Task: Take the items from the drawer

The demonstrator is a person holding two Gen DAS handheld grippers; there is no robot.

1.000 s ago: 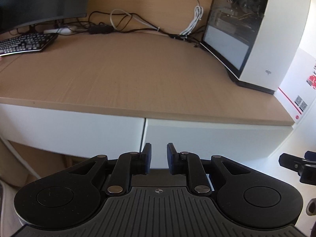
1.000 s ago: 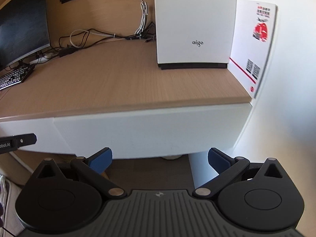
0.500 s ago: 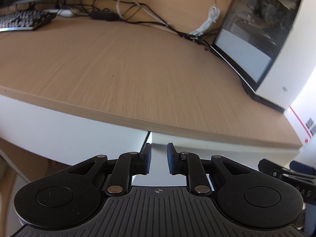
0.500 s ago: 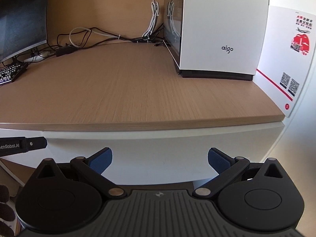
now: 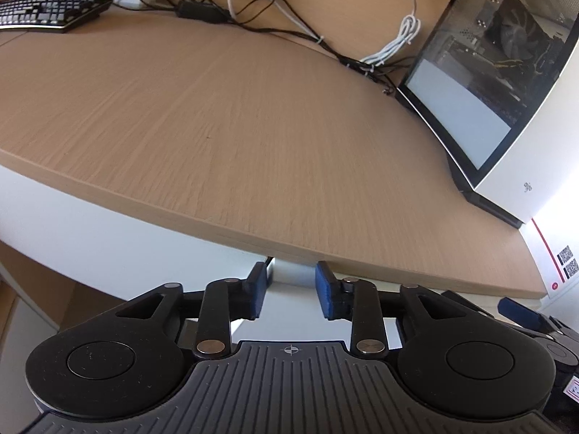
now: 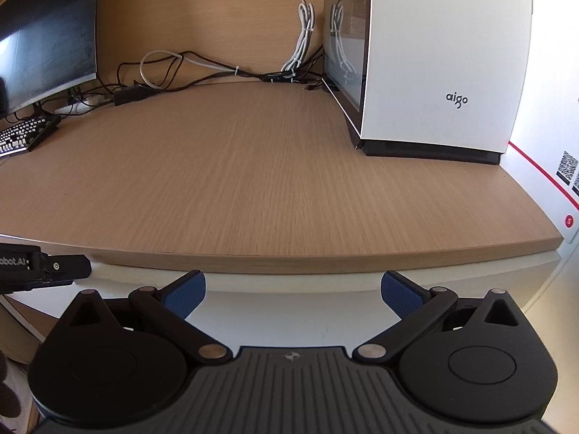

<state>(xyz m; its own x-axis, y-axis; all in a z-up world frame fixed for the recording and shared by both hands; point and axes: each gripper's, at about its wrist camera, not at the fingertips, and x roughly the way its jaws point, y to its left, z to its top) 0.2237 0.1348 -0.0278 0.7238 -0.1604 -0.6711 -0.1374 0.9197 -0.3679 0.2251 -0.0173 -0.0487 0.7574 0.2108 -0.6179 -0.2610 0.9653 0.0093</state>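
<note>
Two white drawer fronts sit shut under the wooden desktop (image 5: 253, 126), with a thin seam (image 5: 269, 263) between them. My left gripper (image 5: 292, 289) is close up to the right-hand front (image 5: 293, 271), just right of the seam and under the desk edge. Its jaws are opening, and the blue pads (image 5: 258, 291) press on nothing. My right gripper (image 6: 293, 294) stands wide open before the same drawer front (image 6: 289, 311), further right, with nothing between its fingers. Each gripper shows at the edge of the other's view. The drawer's contents are hidden.
A white PC case (image 6: 445, 54) with a glass side stands at the desk's right rear. A white box (image 6: 564, 166) with a red stripe leans beside it. Tangled cables (image 5: 289, 29), a keyboard (image 5: 47, 11) and a monitor (image 6: 43, 36) line the back and left.
Both grippers have moved in toward the desk edge and sunk to the level of the drawer fronts. The left gripper's jaws have spread from nearly shut to a wider gap.
</note>
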